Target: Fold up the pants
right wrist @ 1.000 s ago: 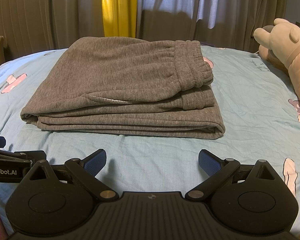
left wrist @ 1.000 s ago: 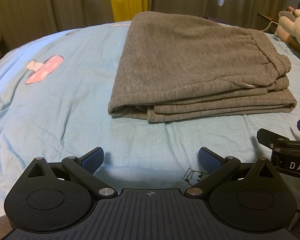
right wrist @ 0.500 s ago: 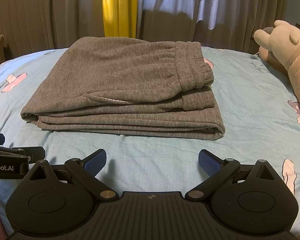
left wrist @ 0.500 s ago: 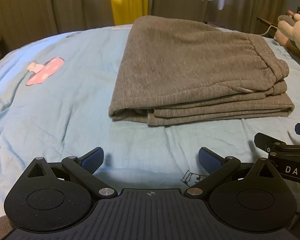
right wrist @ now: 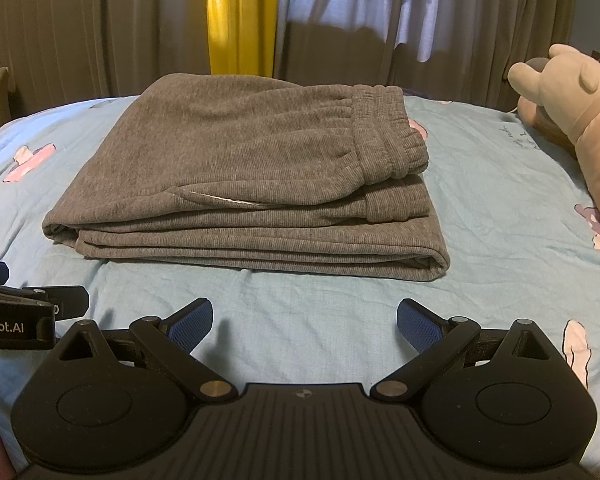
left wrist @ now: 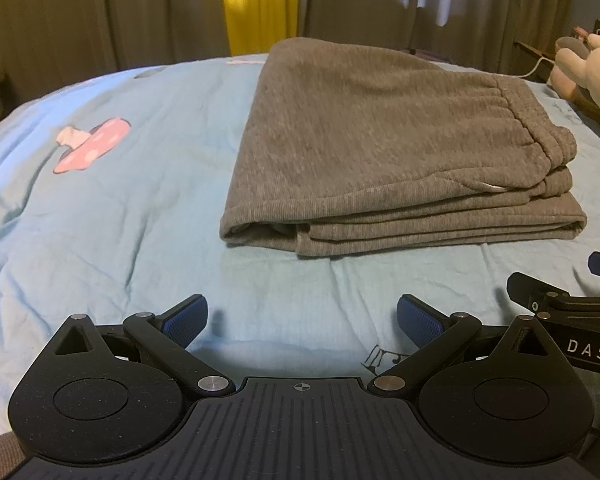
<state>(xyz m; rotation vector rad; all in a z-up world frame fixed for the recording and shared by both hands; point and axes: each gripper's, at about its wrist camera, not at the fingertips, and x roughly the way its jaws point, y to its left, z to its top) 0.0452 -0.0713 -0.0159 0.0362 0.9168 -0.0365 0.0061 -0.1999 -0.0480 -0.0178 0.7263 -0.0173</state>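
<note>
Nearest the left wrist camera, the left gripper (left wrist: 302, 322) is held low over the sheet (left wrist: 100, 216), its blue-padded fingers (left wrist: 184, 320) spread wide apart with nothing between them. At the right edge of that view, part of the right gripper (left wrist: 560, 304) is seen just beside it, level with it. In the right wrist view the right gripper (right wrist: 304, 320) is likewise held with its fingers (right wrist: 418, 322) wide apart and empty, and the body of the left gripper (right wrist: 28, 312) is seen at the left edge. Neither gripper is touching the pants.

Beyond the fingertips a strip of bare light-blue sheet is seen, printed with pink figures (left wrist: 90, 148). Past it, the pants (right wrist: 252, 184) are laid on the bed, grey and folded into a flat stack of several layers, with the stacked edges turned toward the cameras. The elastic waistband (right wrist: 384, 136) is on top at the right end of the stack, and a pale pocket edge (right wrist: 220, 199) is seen near the front.

Farther right, a plush toy (right wrist: 572, 96) is lying on the bed, well apart from the pants. Behind the bed, curtains (right wrist: 240, 16) are hung, brown with a yellow strip.
</note>
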